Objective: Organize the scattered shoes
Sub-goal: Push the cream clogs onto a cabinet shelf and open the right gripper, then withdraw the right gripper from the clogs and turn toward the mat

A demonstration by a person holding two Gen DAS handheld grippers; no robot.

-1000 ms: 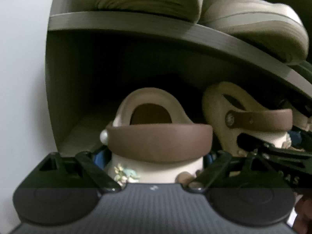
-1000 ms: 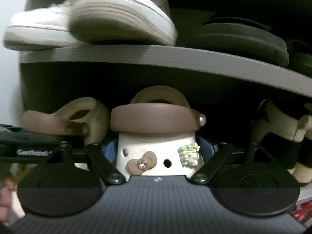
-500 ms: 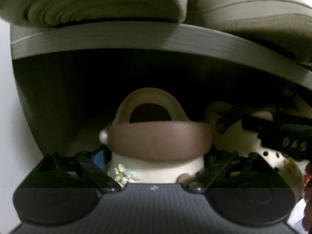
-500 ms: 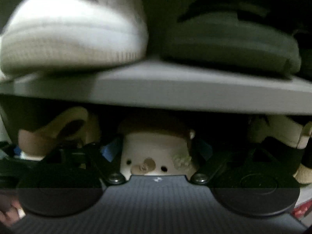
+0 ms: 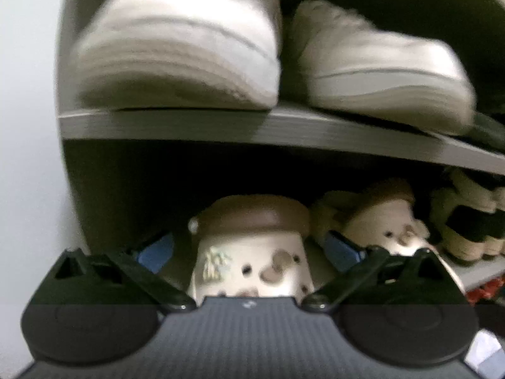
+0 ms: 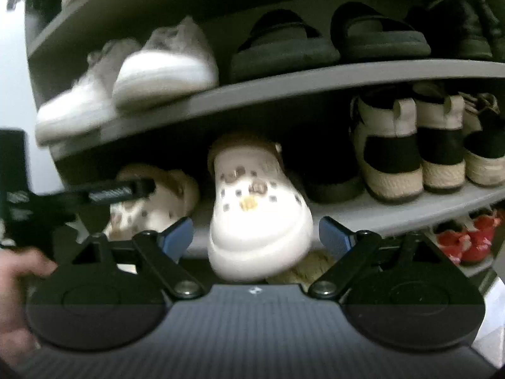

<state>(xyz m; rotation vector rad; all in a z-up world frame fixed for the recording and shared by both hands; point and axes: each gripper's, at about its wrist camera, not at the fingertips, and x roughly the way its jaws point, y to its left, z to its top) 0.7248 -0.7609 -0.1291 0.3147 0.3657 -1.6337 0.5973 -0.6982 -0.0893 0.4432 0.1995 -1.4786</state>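
The left tongs (image 5: 249,252) are opening, their blue pads clear of the cream clog (image 5: 252,252) that sits between them on the lower shelf (image 5: 473,273). The right tongs (image 6: 255,233) stand wide around the other clog (image 6: 252,202), no pad pressing it; its toe overhangs the shelf edge. The risk, as I judge it: either pad snagging a clog's side on withdrawal could drag it off the shelf, the overhanging one most easily, or knock it against the neighbouring wedge shoes (image 6: 391,151).
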